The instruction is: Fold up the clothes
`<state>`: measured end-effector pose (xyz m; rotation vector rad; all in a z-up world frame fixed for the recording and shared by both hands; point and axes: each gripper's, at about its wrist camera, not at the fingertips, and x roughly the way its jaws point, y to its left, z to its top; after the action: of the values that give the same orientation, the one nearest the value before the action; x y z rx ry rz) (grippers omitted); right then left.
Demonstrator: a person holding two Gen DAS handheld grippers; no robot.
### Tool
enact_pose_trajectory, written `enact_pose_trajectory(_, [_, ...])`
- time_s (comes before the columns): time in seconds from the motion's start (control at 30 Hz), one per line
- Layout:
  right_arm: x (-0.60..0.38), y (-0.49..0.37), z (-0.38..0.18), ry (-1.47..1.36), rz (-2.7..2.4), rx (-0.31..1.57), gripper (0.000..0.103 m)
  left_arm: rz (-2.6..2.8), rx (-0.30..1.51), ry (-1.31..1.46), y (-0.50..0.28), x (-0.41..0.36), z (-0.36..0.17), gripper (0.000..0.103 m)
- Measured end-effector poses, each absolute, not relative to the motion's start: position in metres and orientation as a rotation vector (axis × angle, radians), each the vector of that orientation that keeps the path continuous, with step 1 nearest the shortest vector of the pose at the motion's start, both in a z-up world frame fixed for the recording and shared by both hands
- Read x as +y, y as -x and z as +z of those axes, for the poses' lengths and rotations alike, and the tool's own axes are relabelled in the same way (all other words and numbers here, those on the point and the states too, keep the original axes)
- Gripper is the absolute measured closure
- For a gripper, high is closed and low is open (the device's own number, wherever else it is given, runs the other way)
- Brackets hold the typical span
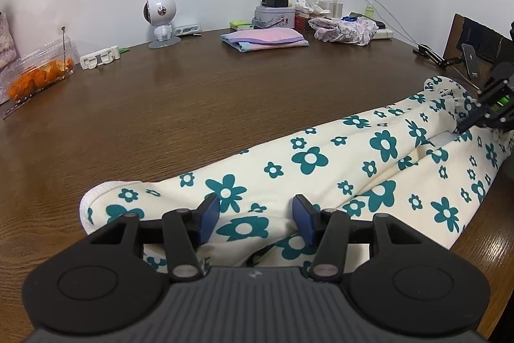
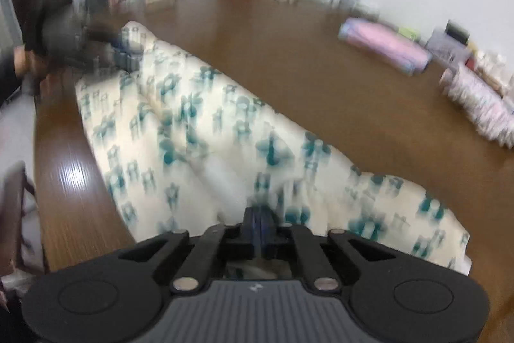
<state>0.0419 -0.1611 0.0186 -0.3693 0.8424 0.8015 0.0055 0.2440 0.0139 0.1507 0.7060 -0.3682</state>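
A cream garment with teal flowers (image 1: 321, 163) lies stretched along the near edge of the brown table (image 1: 192, 92). My left gripper (image 1: 256, 219) is open over the ribbed end of the garment, its blue pads (image 1: 208, 216) on either side of a strip of fabric. In the left wrist view, my right gripper (image 1: 464, 124) is at the far right and pinches the bunched opposite end. The right wrist view is motion-blurred. It shows the right gripper (image 2: 260, 225) shut on the garment (image 2: 199, 130), and the left gripper (image 2: 127, 52) as a dark smear at the far end.
At the back of the table are a folded pink and blue cloth (image 1: 263, 39), a crumpled pale printed cloth (image 1: 347, 28), a tin box (image 1: 274, 16), chargers with cables and a white astronaut figure (image 1: 160, 18). A plastic box of orange fruit (image 1: 38, 69) stands on the left. A chair back (image 1: 472, 34) is on the right.
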Motion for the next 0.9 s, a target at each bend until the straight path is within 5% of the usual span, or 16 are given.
enact_pose_trajectory(0.07, [-0.176, -0.039, 0.029, 0.310, 0.821, 0.820, 0.095, -0.374, 0.702, -0.147, -0.005, 0.243, 0.019, 0.048])
enact_pose_trajectory(0.13, [-0.188, -0.034, 0.045, 0.275, 0.874, 0.722, 0.063, -0.379, 0.699, -0.143, -0.004, 0.242, 0.024, 0.046])
enact_pose_trajectory(0.17, [-0.192, -0.036, 0.050, 0.273, 0.901, 0.684, 0.034, -0.382, 0.697, -0.141, -0.004, 0.242, 0.027, 0.045])
enact_pose_trajectory(0.2, [-0.192, -0.037, 0.052, 0.284, 0.943, 0.654, 0.025, -0.385, 0.695, -0.139, -0.004, 0.242, 0.030, 0.044])
enact_pose_trajectory(0.53, [-0.131, -0.067, 0.025, 0.600, 1.229, 0.675, 0.023, -0.676, 0.688, -0.258, -0.014, 0.151, 0.047, 0.030])
enact_pose_trajectory(0.6, [-0.123, -0.062, 0.018, 0.635, 1.242, 0.691, 0.049, -0.750, 0.692, -0.296, -0.020, 0.124, 0.047, 0.030])
enact_pose_trajectory(0.77, [-0.130, -0.052, 0.012, 0.608, 1.242, 0.700, 0.086, -0.808, 0.786, -0.322, -0.048, 0.102, 0.022, 0.036])
enact_pose_trajectory(0.87, [-0.139, -0.053, 0.014, 0.554, 1.217, 0.709, 0.087, -0.826, 0.806, -0.261, -0.050, 0.115, 0.021, 0.051])
enact_pose_trajectory(0.9, [-0.142, -0.052, 0.015, 0.547, 1.205, 0.702, 0.079, -0.836, 0.814, -0.249, -0.047, 0.120, 0.020, 0.059])
